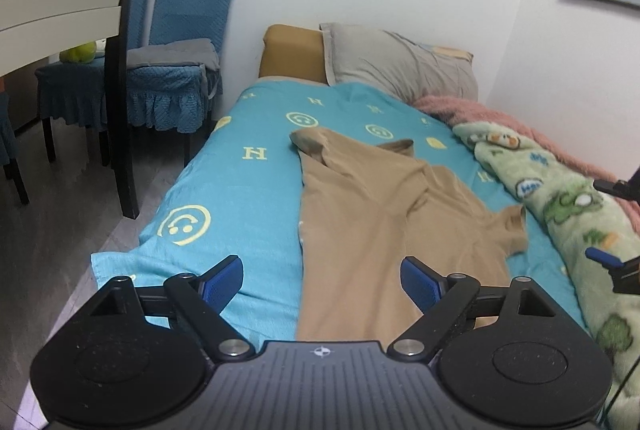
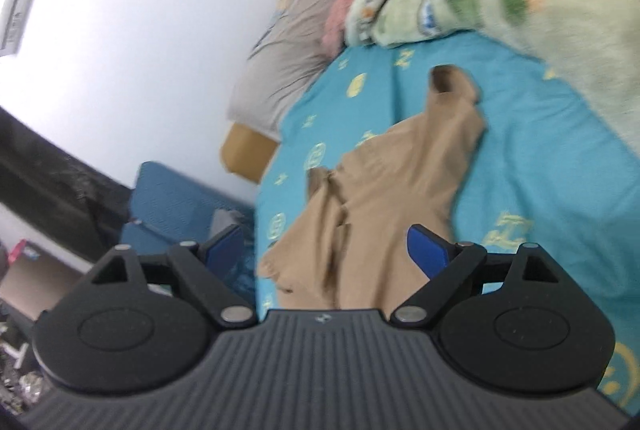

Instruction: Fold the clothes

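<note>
The left gripper (image 1: 322,284) and the right gripper (image 2: 326,256) both gape wide, holding nothing. Beyond them a crumpled tan cotton shirt (image 1: 384,214) lies on the turquoise smiley-print bedsheet (image 1: 240,190), left of a green cartoon fleece blanket (image 1: 560,198).

Soft cloth on the bed, hard plastic on the grippers

The tan shirt (image 1: 372,214) is thin, smooth cloth, matt; the blue sheet (image 1: 248,198) is smooth cloth too; the green blanket (image 1: 560,198) looks fuzzy and soft; the left gripper (image 1: 322,284) is matt black plastic with shiny metal pins and bumpy blue pads (image 1: 222,284).
</note>
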`<state>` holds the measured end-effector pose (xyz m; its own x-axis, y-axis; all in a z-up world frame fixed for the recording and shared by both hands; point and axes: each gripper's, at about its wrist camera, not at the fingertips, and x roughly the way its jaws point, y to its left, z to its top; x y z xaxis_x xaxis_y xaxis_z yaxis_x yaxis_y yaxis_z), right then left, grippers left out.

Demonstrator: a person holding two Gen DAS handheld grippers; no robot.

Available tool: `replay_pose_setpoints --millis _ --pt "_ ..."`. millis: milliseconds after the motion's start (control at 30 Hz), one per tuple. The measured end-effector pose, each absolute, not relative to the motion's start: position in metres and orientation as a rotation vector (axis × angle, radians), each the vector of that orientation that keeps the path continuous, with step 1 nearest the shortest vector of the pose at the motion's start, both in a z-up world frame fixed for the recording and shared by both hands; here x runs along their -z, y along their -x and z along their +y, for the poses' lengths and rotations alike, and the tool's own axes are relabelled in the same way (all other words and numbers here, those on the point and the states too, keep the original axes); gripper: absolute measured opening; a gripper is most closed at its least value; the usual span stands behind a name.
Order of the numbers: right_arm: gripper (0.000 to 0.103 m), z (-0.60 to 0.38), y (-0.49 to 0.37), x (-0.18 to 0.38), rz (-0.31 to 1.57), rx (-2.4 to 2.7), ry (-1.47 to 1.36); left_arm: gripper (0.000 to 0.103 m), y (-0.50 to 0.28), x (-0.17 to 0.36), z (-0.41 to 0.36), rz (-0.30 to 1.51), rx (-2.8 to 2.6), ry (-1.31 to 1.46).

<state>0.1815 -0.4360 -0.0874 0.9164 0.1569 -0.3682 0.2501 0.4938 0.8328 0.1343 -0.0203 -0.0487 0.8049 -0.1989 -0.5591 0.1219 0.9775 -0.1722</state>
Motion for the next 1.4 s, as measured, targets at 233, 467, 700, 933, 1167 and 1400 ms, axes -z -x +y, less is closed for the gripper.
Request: replay_pose_setpoints --millis 233,467,700,933,1167,1400 --pt "0.091 -0.447 -0.205 0.120 0.443 0.133 -1.123 0.088 -0.136 0.057 -0.027 0.634 0.164 0.128" --pt "0.090 -0.473 -0.259 0.177 0.450 0.188 -1.165 0.088 -0.147 0.071 -0.025 0.675 0.130 0.144" --pt "0.089 -0.482 -0.312 0.224 0.430 0.239 -1.056 0.088 -0.162 0.078 -0.028 0.644 0.105 0.166" --pt "0.089 -0.483 -0.347 0.231 0.331 0.196 -0.978 0.088 -0.181 0.092 -0.032 0.702 0.105 0.218" --pt "0.070 -0.503 -0.374 0.236 0.294 0.184 -0.967 0.088 -0.191 0.099 -0.032 0.718 0.085 0.258" --pt "0.009 -0.497 -0.404 0.210 0.447 0.314 -0.658 0.088 -0.195 0.095 -0.039 0.716 0.063 0.241"
